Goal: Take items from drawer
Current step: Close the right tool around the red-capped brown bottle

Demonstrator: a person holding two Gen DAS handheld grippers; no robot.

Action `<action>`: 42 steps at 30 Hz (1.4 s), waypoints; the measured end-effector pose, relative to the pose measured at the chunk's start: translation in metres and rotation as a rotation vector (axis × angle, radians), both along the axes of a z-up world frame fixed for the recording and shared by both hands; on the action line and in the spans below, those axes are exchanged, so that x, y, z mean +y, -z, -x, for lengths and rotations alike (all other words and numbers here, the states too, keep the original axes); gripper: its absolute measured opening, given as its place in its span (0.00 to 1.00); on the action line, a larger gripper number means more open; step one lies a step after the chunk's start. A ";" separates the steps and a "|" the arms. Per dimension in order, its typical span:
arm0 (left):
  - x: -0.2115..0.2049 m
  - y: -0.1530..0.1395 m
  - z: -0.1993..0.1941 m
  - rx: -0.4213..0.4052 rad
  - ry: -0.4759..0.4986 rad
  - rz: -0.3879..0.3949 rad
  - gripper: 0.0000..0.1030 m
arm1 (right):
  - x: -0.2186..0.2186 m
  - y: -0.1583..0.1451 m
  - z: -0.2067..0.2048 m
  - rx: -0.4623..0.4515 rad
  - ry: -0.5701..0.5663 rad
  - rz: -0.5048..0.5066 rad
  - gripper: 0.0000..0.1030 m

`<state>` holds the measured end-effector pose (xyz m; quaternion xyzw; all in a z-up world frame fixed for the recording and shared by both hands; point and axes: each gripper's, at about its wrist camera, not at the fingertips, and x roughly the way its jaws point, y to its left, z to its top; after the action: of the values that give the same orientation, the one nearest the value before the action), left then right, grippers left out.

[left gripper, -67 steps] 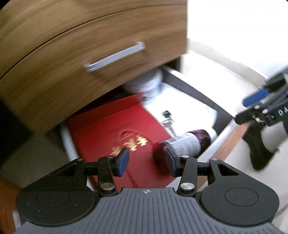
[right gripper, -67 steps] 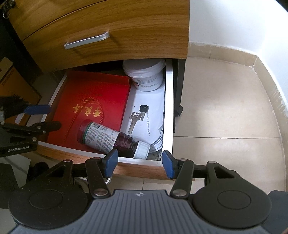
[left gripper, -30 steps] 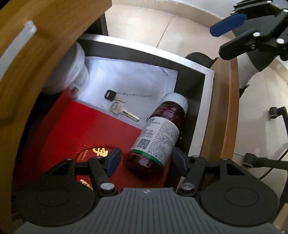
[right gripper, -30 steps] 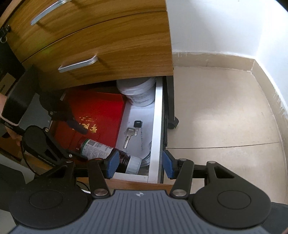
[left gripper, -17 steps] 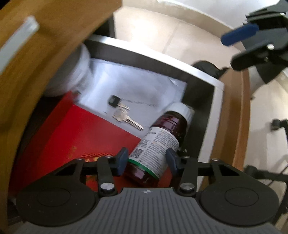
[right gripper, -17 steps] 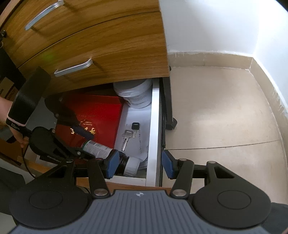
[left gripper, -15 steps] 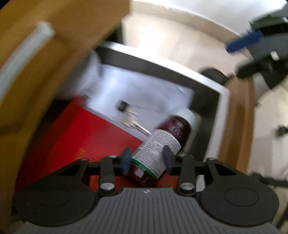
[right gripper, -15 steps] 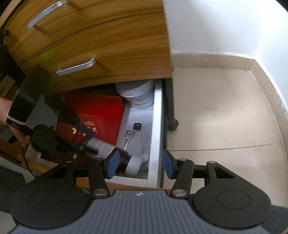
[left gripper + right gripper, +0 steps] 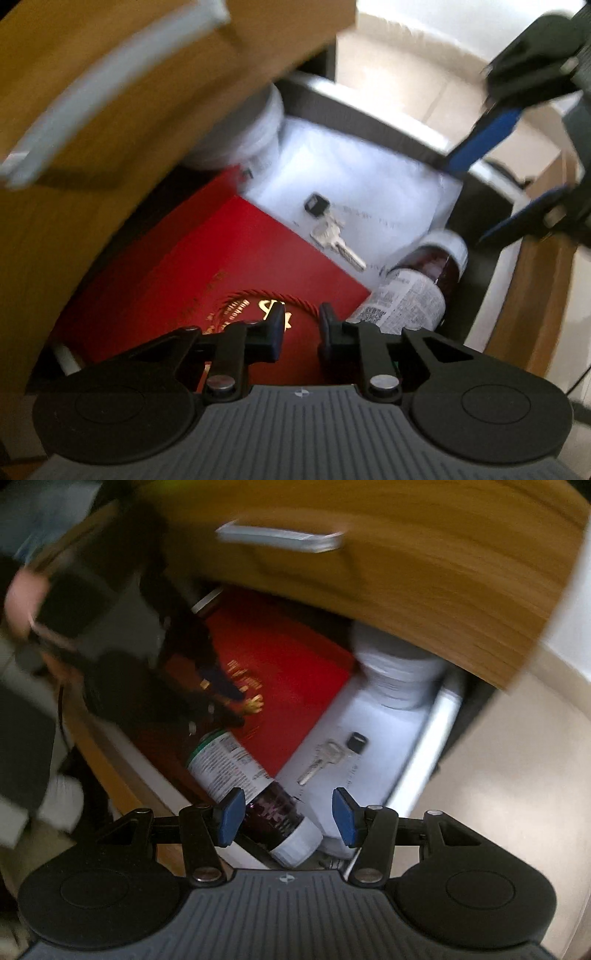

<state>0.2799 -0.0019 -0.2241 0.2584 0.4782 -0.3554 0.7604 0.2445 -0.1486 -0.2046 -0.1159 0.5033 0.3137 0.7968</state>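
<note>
Brown bottle [image 9: 255, 790] lies on its side in the open drawer [image 9: 424, 753], near the front wall, base on the red folder [image 9: 207, 273], keys [image 9: 325, 757] just beyond it. Right claw [image 9: 286, 821] released, straddling the bottle's neck end; left claw [image 9: 301, 328] nearly clenched, empty, just beside the bottle's base. Best to settle the right pads onto the dark glass rather than the white cap [image 9: 299, 843], then clench squarely before lifting clear of the drawer wall.
</note>
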 end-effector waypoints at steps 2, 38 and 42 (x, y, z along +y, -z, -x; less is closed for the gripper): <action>0.010 -0.018 0.007 -0.042 -0.047 0.057 0.24 | 0.007 0.004 -0.008 0.006 -0.087 0.013 0.57; 0.044 -0.095 0.081 -0.246 -0.237 0.144 0.51 | 0.084 0.083 -0.045 0.137 -0.571 0.134 0.58; 0.044 -0.091 0.080 -0.246 -0.246 0.144 0.51 | 0.077 0.083 -0.046 0.125 -0.495 0.118 0.58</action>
<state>0.2003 0.0422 -0.1328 0.1844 0.3830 -0.2589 0.8673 0.2903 -0.0713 -0.2875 -0.2621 0.5253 0.4761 0.6548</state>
